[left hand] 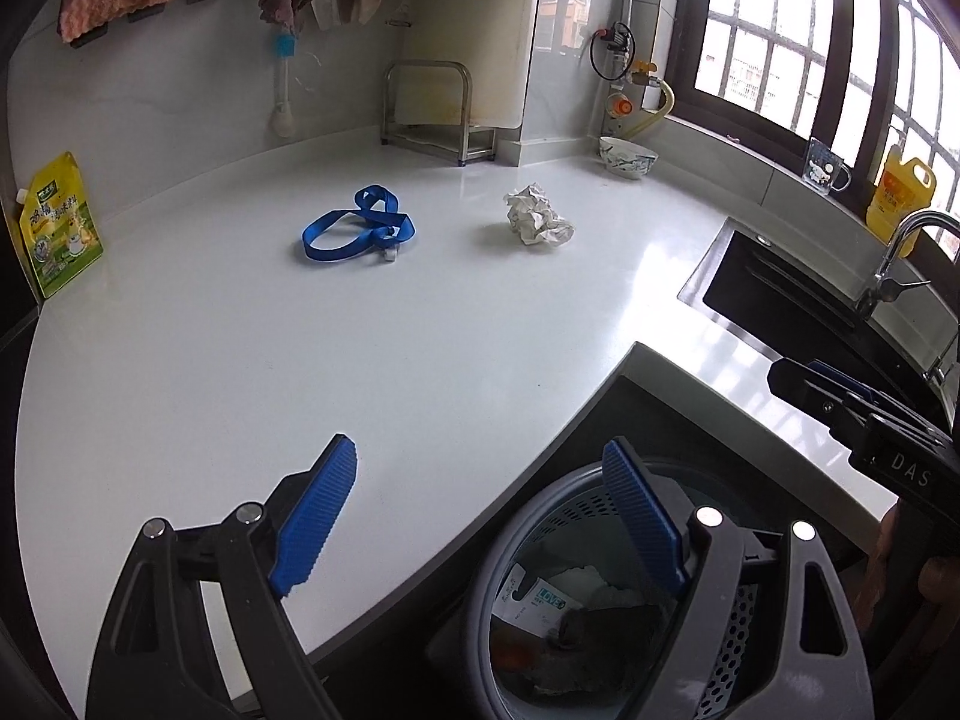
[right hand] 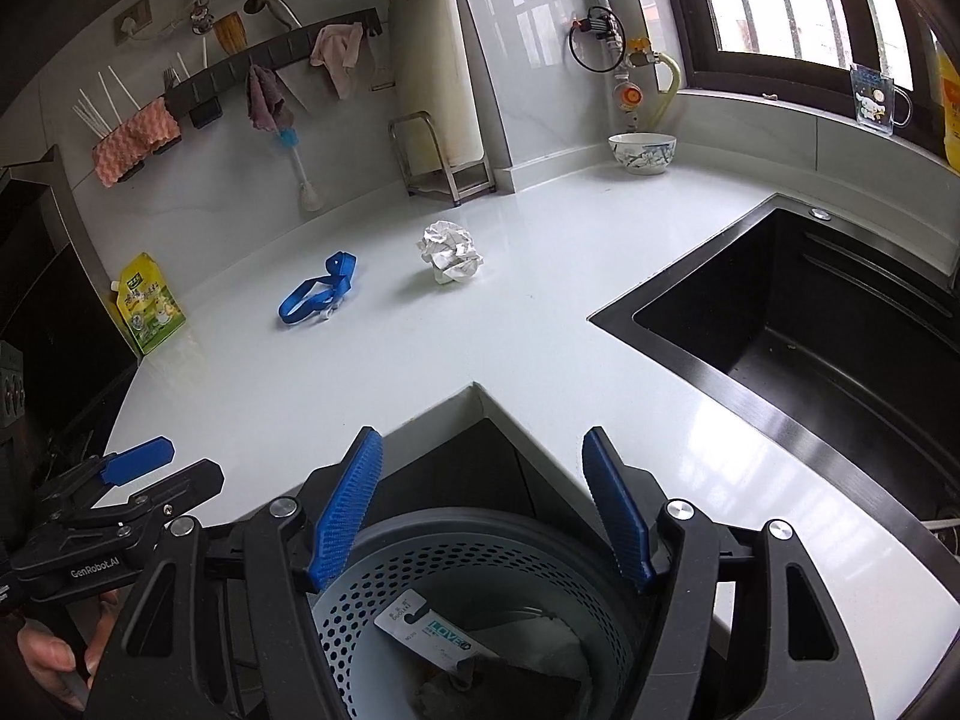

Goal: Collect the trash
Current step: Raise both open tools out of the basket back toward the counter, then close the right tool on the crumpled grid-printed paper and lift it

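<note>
A crumpled white paper ball (left hand: 537,217) (right hand: 450,252) lies on the white counter (left hand: 240,348) (right hand: 360,348). A blue strap (left hand: 360,225) (right hand: 318,297) lies to its left. A grey perforated trash bin (left hand: 540,516) (right hand: 390,588) stands below the counter's front edge, with a card and scraps inside. My left gripper (left hand: 480,510) is open and empty over the counter edge and the bin. My right gripper (right hand: 480,510) is open and empty above the bin. Each gripper shows in the other's view: the right one (left hand: 840,396), the left one (right hand: 138,474).
A black sink (right hand: 810,324) (left hand: 780,294) with a tap (left hand: 900,264) is at the right. A yellow-green pouch (left hand: 57,228) (right hand: 150,303) leans at the left. A bowl (right hand: 642,153) (left hand: 627,157), a metal rack (left hand: 432,114) and a yellow bottle (left hand: 900,195) stand at the back.
</note>
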Demonstrator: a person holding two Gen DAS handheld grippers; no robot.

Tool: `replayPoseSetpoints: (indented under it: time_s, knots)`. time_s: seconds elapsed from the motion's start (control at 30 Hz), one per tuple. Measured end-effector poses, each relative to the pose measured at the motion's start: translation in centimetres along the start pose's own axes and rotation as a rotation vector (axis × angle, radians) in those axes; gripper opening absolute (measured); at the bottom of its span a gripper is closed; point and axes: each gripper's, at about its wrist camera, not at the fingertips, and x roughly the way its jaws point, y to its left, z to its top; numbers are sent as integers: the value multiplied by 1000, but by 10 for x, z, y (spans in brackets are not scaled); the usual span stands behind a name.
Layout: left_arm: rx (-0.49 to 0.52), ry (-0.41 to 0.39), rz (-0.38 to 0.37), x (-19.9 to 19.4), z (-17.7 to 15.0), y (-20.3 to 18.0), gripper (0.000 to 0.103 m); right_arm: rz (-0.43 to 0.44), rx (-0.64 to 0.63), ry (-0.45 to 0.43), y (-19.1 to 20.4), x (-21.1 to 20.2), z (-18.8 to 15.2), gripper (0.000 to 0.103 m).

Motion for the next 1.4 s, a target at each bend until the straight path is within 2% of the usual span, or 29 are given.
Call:
replayPoseSetpoints:
  time_s: [0.23,0.53,0.8,0.97,1.13,1.3,1.4]
  knots:
    - [-5,-32,-6,-4,13,6,83,16,-9,-34,6,1,22,68]
    - [-19,-51,-7,-8,28,21,84,44,-9,-30,19,21,38,68]
    - [-36,-70,-9,-9,57,34,89,92,24,-48,17,34,62,68]
    - [-50,-58,-1,6,79,39,90,91,36,-58,3,48,81,68]
    - [-40,-72,35,24,102,41,90,94,56,-9,-11,78,97,69]
    - [-53,-70,64,49,121,50,91,94,-19,14,0,114,108,69]
    - [-44,-40,68,69,130,57,91,100,-53,32,7,138,117,69]
